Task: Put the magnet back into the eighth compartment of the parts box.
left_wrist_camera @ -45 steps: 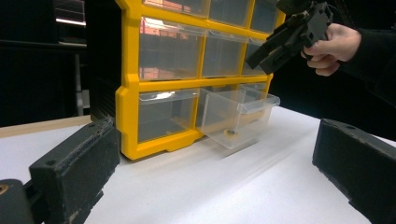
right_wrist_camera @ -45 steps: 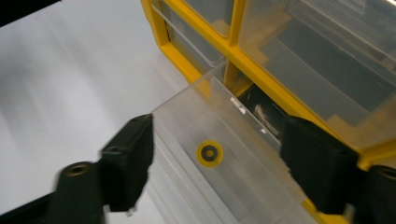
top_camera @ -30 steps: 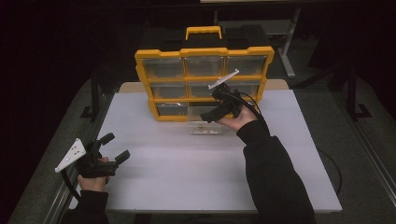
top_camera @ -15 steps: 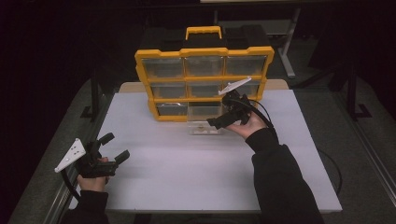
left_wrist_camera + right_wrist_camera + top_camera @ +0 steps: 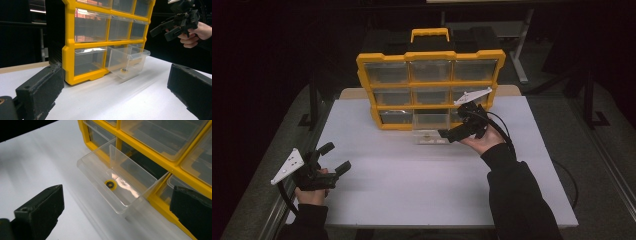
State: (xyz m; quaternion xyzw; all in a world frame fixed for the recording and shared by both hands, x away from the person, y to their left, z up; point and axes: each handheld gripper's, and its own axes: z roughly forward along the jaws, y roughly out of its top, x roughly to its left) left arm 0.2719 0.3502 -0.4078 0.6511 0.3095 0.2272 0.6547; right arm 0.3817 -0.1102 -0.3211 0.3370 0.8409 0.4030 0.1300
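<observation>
A yellow organiser with clear drawers stands upright at the table's far middle. Its bottom middle drawer is pulled out. A small yellow ring lies on the drawer's floor. My right gripper is open, hanging just right of and above the drawer, with nothing between its jaws. My left gripper is open near the table's front left corner, far from the organiser and empty.
The white table runs from the organiser to the front edge. A cable loops from the right gripper. The organiser's black handle side and a dark frame stand behind the table.
The right gripper has drawn back to the right and slightly toward me from the organiser's front. The left gripper has stayed where it was.
</observation>
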